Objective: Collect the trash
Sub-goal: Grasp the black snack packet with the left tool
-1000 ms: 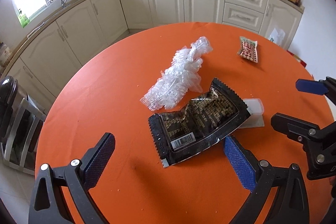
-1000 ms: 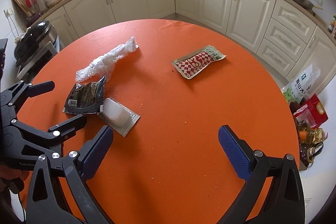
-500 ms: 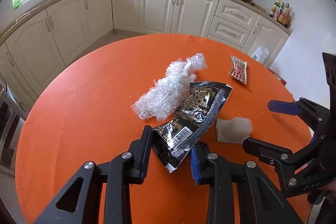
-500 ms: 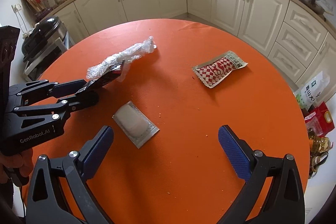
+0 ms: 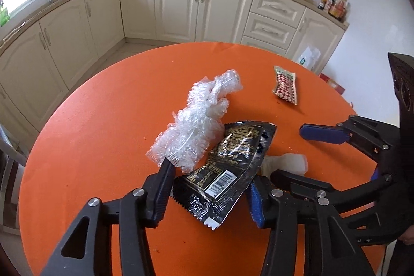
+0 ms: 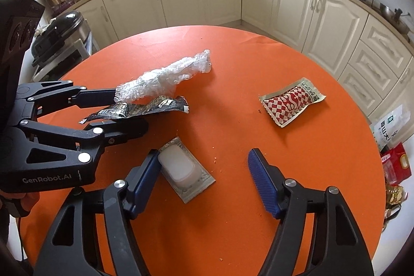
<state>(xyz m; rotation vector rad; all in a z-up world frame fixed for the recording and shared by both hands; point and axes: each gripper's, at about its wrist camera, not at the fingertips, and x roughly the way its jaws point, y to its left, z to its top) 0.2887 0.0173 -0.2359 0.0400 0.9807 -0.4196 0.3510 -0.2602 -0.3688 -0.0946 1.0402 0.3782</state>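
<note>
My left gripper point(image 5: 207, 194) is shut on a black foil snack wrapper point(image 5: 230, 167) and holds it above the orange table point(image 5: 103, 120). The wrapper also shows in the right wrist view point(image 6: 139, 110), held flat by the left gripper point(image 6: 129, 113). A crumpled clear plastic wrap point(image 5: 199, 115) lies just beyond it and also shows in the right wrist view point(image 6: 165, 78). My right gripper point(image 6: 204, 175) is open over a small white packet point(image 6: 181, 171), its left finger beside the packet. A red-and-white checked packet point(image 6: 291, 101) lies further right.
Cream kitchen cabinets point(image 5: 181, 9) ring the far side of the table. A black appliance point(image 6: 58, 30) stands off the table's left edge. Bags and boxes point(image 6: 393, 144) sit on the floor at the right. Small crumbs dot the tabletop.
My left gripper has closed on the black wrapper and lifted it off the table. My right gripper has narrowed and moved down toward the white packet.
</note>
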